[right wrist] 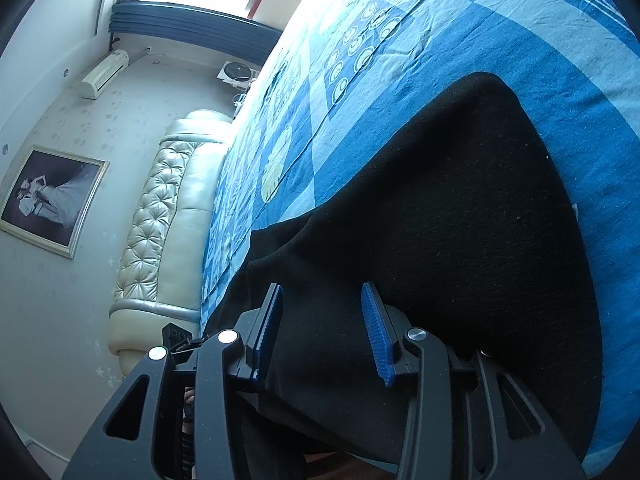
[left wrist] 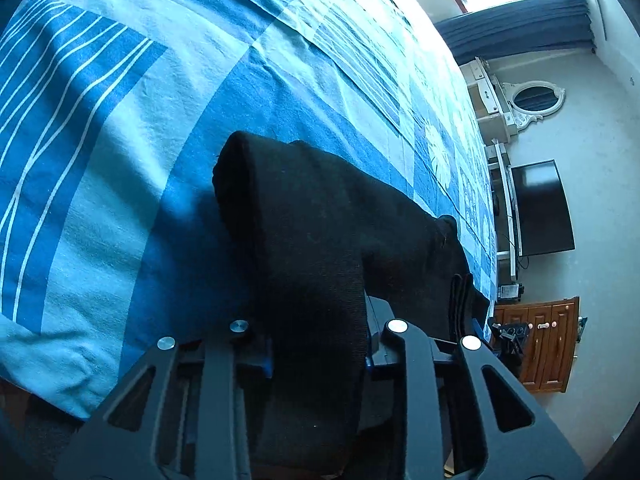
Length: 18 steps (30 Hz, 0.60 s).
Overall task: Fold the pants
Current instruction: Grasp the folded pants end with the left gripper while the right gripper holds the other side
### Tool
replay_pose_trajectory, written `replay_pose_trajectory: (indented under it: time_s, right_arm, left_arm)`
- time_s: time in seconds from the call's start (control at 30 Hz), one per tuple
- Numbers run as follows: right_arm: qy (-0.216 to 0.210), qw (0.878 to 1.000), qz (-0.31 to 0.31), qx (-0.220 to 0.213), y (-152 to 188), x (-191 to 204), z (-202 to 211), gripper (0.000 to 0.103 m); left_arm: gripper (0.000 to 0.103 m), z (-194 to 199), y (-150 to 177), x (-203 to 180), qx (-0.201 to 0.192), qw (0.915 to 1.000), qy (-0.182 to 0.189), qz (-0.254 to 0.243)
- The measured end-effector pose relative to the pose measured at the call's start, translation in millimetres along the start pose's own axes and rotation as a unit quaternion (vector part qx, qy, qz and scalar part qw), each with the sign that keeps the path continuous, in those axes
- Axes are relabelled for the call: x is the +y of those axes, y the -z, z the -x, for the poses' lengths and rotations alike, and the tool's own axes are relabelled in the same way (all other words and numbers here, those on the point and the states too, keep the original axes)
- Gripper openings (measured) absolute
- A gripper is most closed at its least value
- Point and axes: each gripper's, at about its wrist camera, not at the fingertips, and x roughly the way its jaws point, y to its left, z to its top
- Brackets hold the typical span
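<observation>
One fold looks started on the black pants (right wrist: 460, 208) lying on the near side of the blue bed (left wrist: 120, 128): the left tongs (left wrist: 318, 344) pinch a bunched part, the right tongs (right wrist: 322, 332) sit apart over cloth, so more folding is left.

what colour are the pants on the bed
Black pants, plain with no pattern; clearest in the right wrist view.

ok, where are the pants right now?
The black pants lie on the blue patterned bedsheet at the bed's near edge; left tongs clamp a bunched part, right tongs straddle the cloth.
</observation>
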Motion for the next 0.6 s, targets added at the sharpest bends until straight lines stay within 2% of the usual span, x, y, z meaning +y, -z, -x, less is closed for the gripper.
replay_pose_trajectory:
  time_s: [0.1,0.2,0.33,0.47,0.6]
  right_arm:
    - [0.001,1.0,0.004,-0.003,0.1,1.9,-1.0,0.049]
    - [0.002,1.0,0.012,-0.005,0.4,5.6,-2.4,0.056]
    - [0.009,1.0,0.025,-0.005,0.7,13.4,-5.1,0.063]
    - [0.024,0.999,0.044,-0.005,3.4,21.4,-8.4,0.07]
    - [0.027,0.999,0.045,-0.007,5.4,22.9,-8.6,0.071]
  left_arm:
    - [0.028,10.7,0.7,-26.3,-0.013,0.9998,-0.011,-0.012]
    - [0.027,24.5,2.8,-58.7,-0.024,0.9992,0.0,-0.032]
    - [0.027,32.6,9.8,-118.2,-0.035,0.9962,-0.001,-0.08]
    - [0.027,23.2,28.0,-185.0,-0.039,0.9887,-0.012,-0.144]
    - [0.027,-5.9,54.7,-248.4,-0.035,0.975,-0.033,-0.217]
